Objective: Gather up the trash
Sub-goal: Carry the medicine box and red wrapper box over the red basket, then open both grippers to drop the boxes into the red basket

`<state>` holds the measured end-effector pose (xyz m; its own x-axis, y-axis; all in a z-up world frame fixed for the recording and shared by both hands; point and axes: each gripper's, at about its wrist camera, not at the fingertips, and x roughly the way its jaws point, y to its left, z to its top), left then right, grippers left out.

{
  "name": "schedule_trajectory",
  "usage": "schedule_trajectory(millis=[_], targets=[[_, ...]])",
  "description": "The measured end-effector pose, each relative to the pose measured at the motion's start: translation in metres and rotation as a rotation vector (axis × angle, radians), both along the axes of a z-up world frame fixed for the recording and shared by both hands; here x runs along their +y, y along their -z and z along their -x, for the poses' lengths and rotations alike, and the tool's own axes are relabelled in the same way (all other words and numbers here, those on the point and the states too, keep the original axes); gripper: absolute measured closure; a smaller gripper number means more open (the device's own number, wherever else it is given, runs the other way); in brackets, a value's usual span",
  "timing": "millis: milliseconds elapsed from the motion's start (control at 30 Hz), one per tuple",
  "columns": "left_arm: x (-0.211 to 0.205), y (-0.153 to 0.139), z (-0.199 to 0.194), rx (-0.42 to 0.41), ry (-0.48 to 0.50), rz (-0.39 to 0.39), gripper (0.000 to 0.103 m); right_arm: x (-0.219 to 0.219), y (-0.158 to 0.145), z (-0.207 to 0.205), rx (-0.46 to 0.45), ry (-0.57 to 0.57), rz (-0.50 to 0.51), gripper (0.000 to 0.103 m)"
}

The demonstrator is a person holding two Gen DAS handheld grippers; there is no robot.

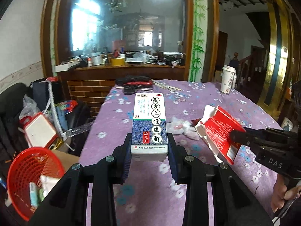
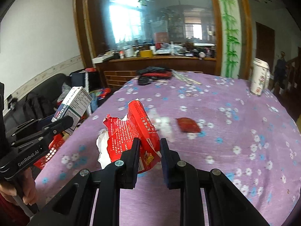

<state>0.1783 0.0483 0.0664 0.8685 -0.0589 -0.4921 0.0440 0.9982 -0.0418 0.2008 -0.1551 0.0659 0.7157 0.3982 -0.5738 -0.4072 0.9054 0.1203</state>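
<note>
Nearest in the left wrist view, the left gripper [image 1: 149, 156] has its jaws pressed narrowly on the near end of a tall white-and-blue cardboard medicine box [image 1: 150, 124], held clear above the counter [image 1: 216, 101], which wears a purple cloth with white and blue flowers. Down at the near left, off the counter's edge, stands a red plastic mesh wastebasket [image 1: 28, 171] with a few pale packets already in it. To the right, the right gripper [image 2: 150, 146] has its jaws fully closed on a torn red cardboard carton with a white inner lining [image 2: 129, 133], also lifted off the cloth. Farther out lie crumpled white tissue scraps [image 2: 163, 124] and a small flat red wrapper [image 2: 188, 125], both not yet collected, and at the far right a white paper cup [image 2: 259, 79]. The risks, as I judge them: the medicine box is gripped only by its end, so a quick swing toward the basket could lever it loose to the floor; the torn carton is flimsy and might rip or slide out of its pinch. The box carries Chinese characters, "15" in a red patch and a red "OTC" oval; the carton shows "20250902"; the grippers' bodies read "GenRobot.AI" and "DAS".
</note>
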Motion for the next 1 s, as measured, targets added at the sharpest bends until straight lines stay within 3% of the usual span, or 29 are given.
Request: schedule_trajectory(millis=[267, 567, 900, 1000], targets=[[0.065, -0.007, 0.042, -0.017, -0.113, 0.023, 0.070, 0.068, -0.008, 0.009, 0.010, -0.140, -0.020, 0.080], [0.159, 0.002, 0.087, 0.014, -0.324, 0.025, 0.070, 0.163, -0.007, 0.022, 0.015, -0.321, 0.006, 0.080], [0.226, 0.023, 0.100, 0.067, -0.455, 0.070, 0.070, 0.262, 0.008, 0.022, 0.038, -0.439, 0.069, 0.079], [0.230, 0.027, 0.097, 0.075, -0.465, 0.078, 0.068, 0.285, 0.016, 0.018, 0.061, -0.449, 0.077, 0.071]])
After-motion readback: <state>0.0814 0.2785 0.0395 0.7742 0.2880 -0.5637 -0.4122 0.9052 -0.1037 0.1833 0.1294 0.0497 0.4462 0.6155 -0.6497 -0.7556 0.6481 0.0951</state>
